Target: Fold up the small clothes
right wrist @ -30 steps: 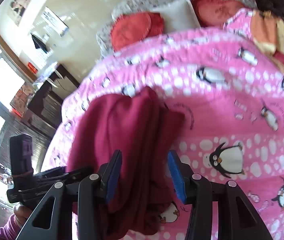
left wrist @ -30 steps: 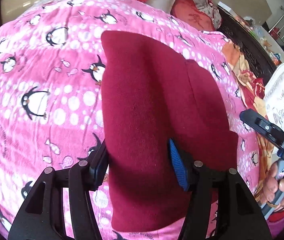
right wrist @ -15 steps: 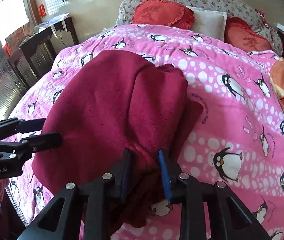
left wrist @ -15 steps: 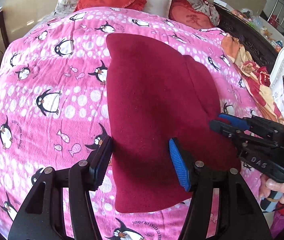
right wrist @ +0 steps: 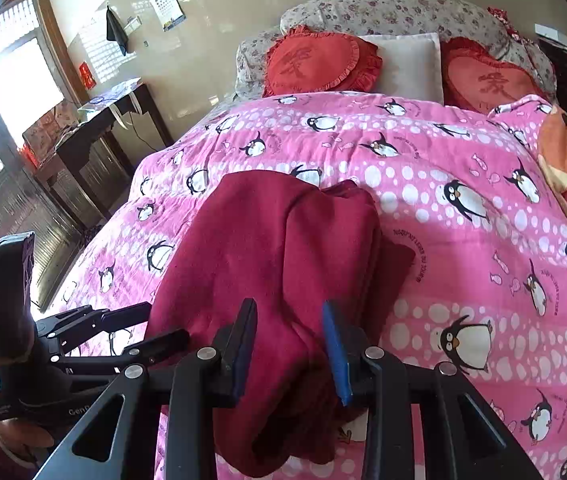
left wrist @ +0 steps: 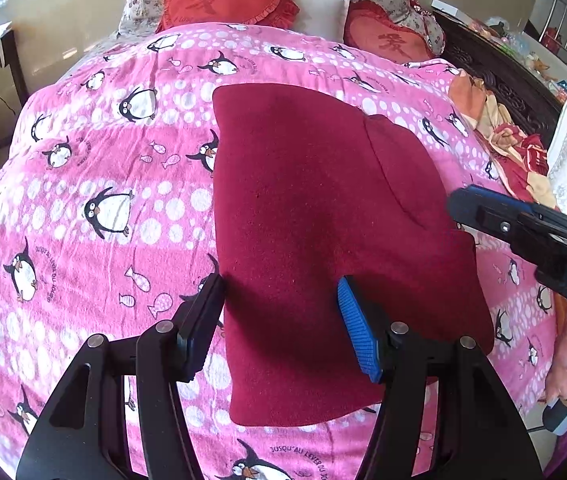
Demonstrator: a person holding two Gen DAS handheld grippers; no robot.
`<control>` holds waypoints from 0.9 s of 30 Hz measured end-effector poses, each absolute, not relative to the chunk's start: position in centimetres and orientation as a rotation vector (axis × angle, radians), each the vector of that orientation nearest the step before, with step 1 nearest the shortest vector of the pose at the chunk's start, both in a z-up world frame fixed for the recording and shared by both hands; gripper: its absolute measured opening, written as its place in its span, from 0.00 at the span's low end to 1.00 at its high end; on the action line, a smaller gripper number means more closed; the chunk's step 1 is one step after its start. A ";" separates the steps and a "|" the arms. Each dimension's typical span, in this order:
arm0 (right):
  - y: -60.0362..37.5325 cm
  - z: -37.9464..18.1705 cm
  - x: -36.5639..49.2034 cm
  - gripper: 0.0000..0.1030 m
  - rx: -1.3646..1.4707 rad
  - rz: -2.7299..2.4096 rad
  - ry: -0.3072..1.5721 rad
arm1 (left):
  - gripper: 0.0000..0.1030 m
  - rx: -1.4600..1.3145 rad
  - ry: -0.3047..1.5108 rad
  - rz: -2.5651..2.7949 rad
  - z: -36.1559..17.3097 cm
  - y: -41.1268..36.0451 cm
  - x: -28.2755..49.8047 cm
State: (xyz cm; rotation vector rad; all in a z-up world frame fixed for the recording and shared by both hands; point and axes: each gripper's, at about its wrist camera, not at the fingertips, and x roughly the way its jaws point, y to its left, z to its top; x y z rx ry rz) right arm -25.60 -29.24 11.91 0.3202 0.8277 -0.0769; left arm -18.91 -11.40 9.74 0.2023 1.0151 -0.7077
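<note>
Maroon garment point(left wrist: 315, 240) lying flat and folded on the pink penguin blanket point(left wrist: 103, 160), near the middle of the bed's near half.

Change over the last second: formerly humped and bunched along its right side, now spread smooth, with a narrower folded layer resting on the right portion. Right gripper point(right wrist: 288, 306) pinched on that right fold half a second ago, jaws since eased apart. From its own camera, cloth seen between and below the fingers, no pad visibly pressing. From the left camera, tip point(left wrist: 457, 200) seen poised at the garment's right edge.

Left gripper point(left wrist: 279, 286) spread wide, straddling the garment's near left edge, gripping nothing.

Meaning for the task: one lengthwise fold judged laid down and released. Probably due next, a crosswise fold bringing near end to far end, or a smoothing pass.

Orientation: long axis running near to far, towards the red heart cushions point(left wrist: 227, 0). Far end narrower, with a square far-left corner. Near end broader and rounded, closest to the grippers. Kind of garment, and which end is neck or hem, not determinable.
</note>
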 end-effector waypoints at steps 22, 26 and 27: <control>-29.9 9.2 -24.2 0.44 0.324 -0.127 0.878 | 0.57 0.153 1.029 -0.714 10.2 -10.7 -18.1; -29.0 10.7 -25.2 0.47 0.297 -0.162 0.848 | 0.57 0.143 0.946 -0.673 11.5 -10.4 -18.7; -28.7 11.1 -25.5 0.47 0.296 -0.176 0.840 | 0.57 0.136 0.926 -0.668 11.8 -10.4 -18.9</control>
